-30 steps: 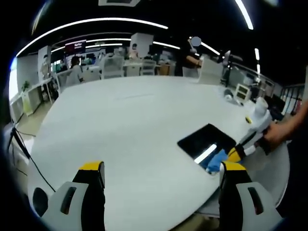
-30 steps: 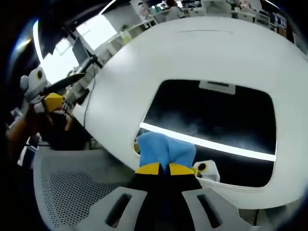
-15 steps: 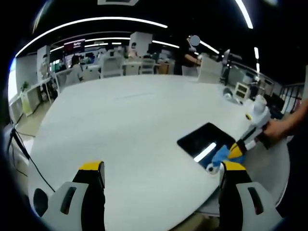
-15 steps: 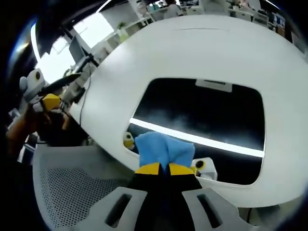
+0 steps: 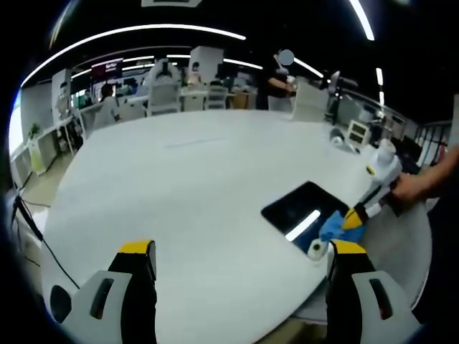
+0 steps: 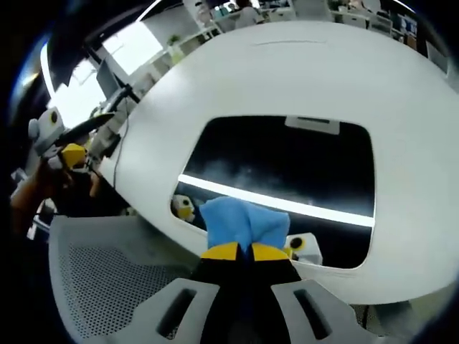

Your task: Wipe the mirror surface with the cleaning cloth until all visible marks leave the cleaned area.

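A dark rectangular mirror (image 6: pixel 287 168) lies flat on the white table (image 6: pixel 301 79), reflecting a ceiling light strip. My right gripper (image 6: pixel 237 250) is shut on a blue cleaning cloth (image 6: pixel 244 222), which presses on the mirror's near edge. In the left gripper view the mirror (image 5: pixel 301 208) sits at the right, with the cloth (image 5: pixel 332 226) and the right gripper (image 5: pixel 356 214) at its near right corner, held by a hand (image 5: pixel 412 188). My left gripper (image 5: pixel 240 261) hangs open above the table's near side, nothing between its fingers. Faint hazy smears show on the mirror.
A mesh chair (image 6: pixel 100 279) stands below the table edge. The left gripper (image 6: pixel 68 154) and an arm show at the left of the right gripper view. Small items (image 5: pixel 348 136) sit at the table's far right. Desks, chairs and people fill the office behind.
The right gripper has slid the cloth across the mirror's near edge towards the right corner. The left gripper has stayed almost still.
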Motion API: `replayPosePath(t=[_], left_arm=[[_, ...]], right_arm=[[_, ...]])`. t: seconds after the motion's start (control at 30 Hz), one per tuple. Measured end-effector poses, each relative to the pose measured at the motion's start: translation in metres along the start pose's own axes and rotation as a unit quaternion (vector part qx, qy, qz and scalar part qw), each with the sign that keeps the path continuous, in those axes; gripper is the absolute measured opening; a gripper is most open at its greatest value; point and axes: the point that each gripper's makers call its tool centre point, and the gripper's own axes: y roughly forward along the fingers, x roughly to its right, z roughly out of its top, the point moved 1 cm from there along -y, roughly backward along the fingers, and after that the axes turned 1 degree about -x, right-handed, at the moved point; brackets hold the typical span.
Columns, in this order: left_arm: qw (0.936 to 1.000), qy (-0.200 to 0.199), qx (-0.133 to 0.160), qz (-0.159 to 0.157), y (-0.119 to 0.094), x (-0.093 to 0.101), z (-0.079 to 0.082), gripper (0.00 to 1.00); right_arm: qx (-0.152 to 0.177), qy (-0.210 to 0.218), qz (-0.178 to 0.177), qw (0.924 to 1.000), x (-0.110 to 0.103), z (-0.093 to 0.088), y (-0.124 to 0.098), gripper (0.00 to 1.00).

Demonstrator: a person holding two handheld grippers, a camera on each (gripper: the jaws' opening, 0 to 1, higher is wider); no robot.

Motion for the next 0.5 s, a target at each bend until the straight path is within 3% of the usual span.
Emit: replayPosePath(t=[0.5], left_arm=[[1.0, -0.005, 0.0, 0.003, -0.0014, -0.0006, -0.0034, 1.0]], right_arm=[[-0.006, 0.015, -0.002, 0.9999, 0.0007, 0.0099, 0.0051, 0.0]])
